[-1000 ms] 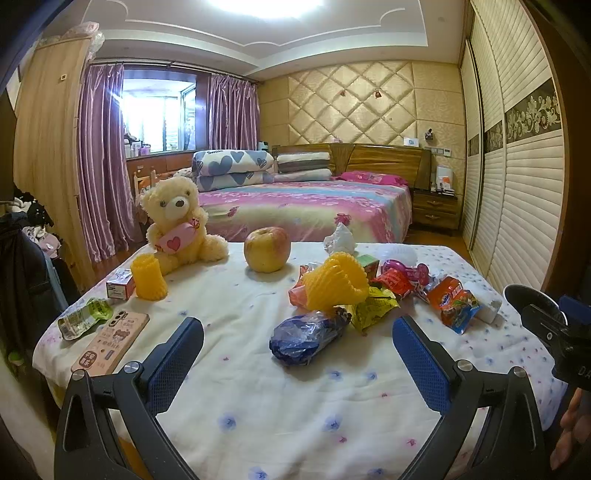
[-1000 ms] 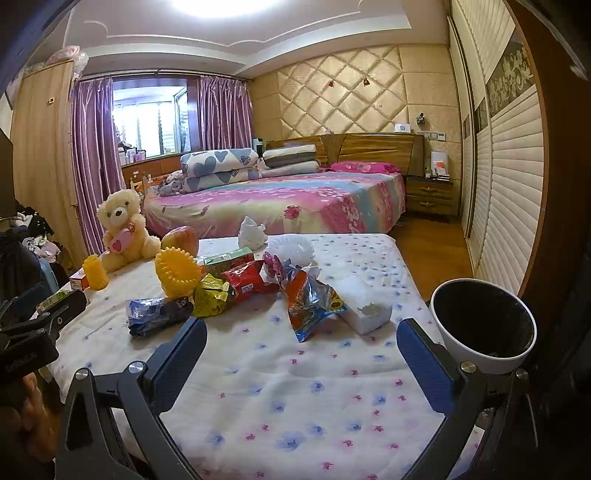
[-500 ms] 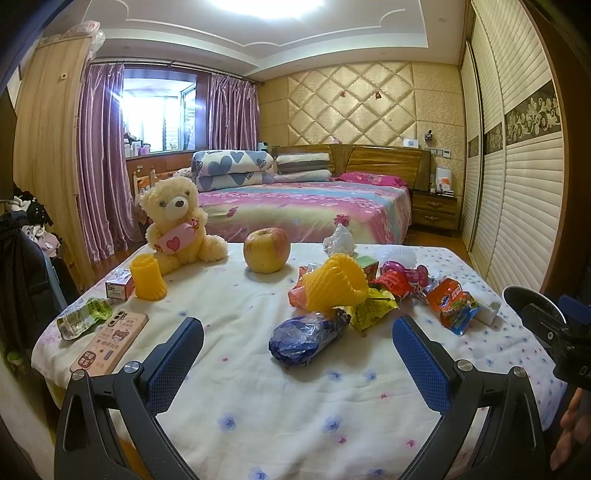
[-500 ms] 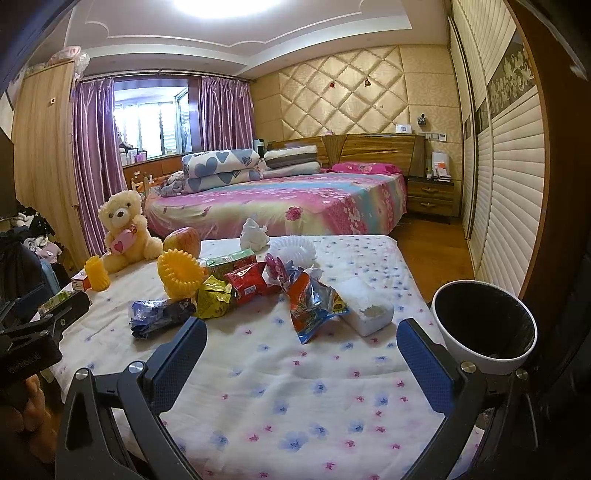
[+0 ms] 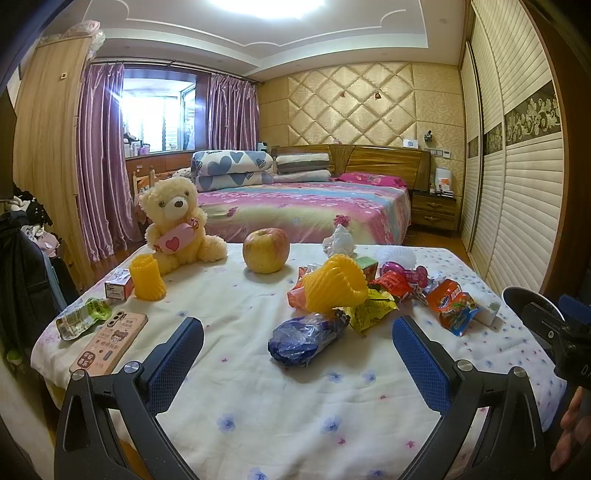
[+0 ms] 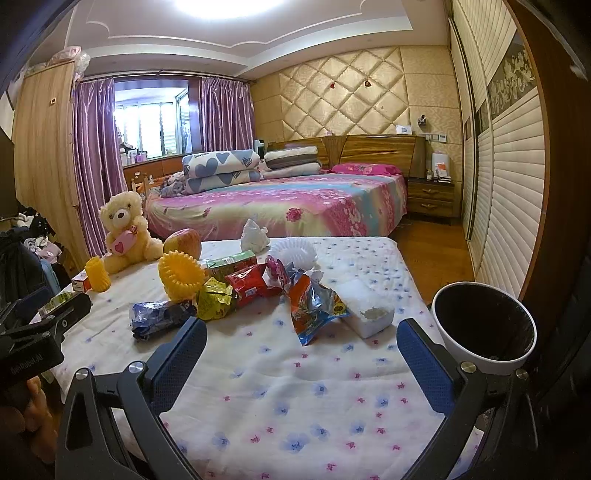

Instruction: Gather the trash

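Here, crumpled blue wrapper (image 5: 308, 339) lies on tablecloth (image 5: 280, 417).

**Bedroom with quilted wall and purple curtains**

A bed (image 5: 306, 210) with pink floral bedding fills mid-frame, its wooden headboard (image 5: 384, 158) against a diamond-quilted beige wall (image 5: 351, 103). Purple curtains (image 5: 99, 158) frame a bright window (image 5: 155, 110) at upper left. Louvred wardrobe doors (image 5: 524, 177) run down the right edge. A nightstand (image 6: 430, 197) holds items too small to identify. An oval ceiling light (image 5: 269, 5) glares overhead.
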The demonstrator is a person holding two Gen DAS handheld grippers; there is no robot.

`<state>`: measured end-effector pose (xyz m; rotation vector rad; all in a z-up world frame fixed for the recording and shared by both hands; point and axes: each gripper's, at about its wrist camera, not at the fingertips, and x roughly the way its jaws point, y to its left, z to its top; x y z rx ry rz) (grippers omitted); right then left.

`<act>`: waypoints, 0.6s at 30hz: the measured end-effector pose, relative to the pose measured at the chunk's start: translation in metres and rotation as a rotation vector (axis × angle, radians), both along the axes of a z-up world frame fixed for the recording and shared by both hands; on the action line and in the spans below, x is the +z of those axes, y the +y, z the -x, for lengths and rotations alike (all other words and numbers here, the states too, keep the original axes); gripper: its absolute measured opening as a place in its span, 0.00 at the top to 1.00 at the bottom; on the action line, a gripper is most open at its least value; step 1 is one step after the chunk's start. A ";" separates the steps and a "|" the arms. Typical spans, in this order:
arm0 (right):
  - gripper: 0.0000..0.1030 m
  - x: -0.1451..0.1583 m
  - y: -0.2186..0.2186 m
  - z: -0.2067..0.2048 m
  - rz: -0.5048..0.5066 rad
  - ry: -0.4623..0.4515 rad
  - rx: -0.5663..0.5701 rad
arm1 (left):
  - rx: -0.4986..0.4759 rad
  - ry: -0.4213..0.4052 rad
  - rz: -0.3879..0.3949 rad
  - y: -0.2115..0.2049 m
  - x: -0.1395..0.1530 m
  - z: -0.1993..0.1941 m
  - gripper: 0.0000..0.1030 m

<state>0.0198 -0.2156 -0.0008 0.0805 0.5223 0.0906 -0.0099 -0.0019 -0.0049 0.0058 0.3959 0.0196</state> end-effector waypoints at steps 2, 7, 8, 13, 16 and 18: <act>0.00 0.001 0.000 0.000 -0.001 0.000 0.000 | -0.001 0.000 0.001 -0.001 0.000 -0.001 0.01; 0.00 0.001 0.000 -0.001 0.001 0.001 0.000 | 0.000 0.000 0.000 0.000 0.000 0.000 0.01; 0.00 0.001 0.000 0.000 -0.001 0.000 0.000 | 0.000 0.000 0.000 0.000 0.000 0.000 0.01; 0.00 0.001 0.000 0.000 -0.001 -0.001 0.000 | 0.000 0.000 0.001 0.000 0.000 0.000 0.01; 0.00 0.001 0.000 -0.001 0.000 0.005 0.000 | 0.001 -0.002 0.002 0.000 0.000 0.000 0.01; 0.00 0.001 0.000 -0.001 -0.004 0.009 0.003 | -0.002 0.001 0.006 -0.001 0.000 -0.001 0.01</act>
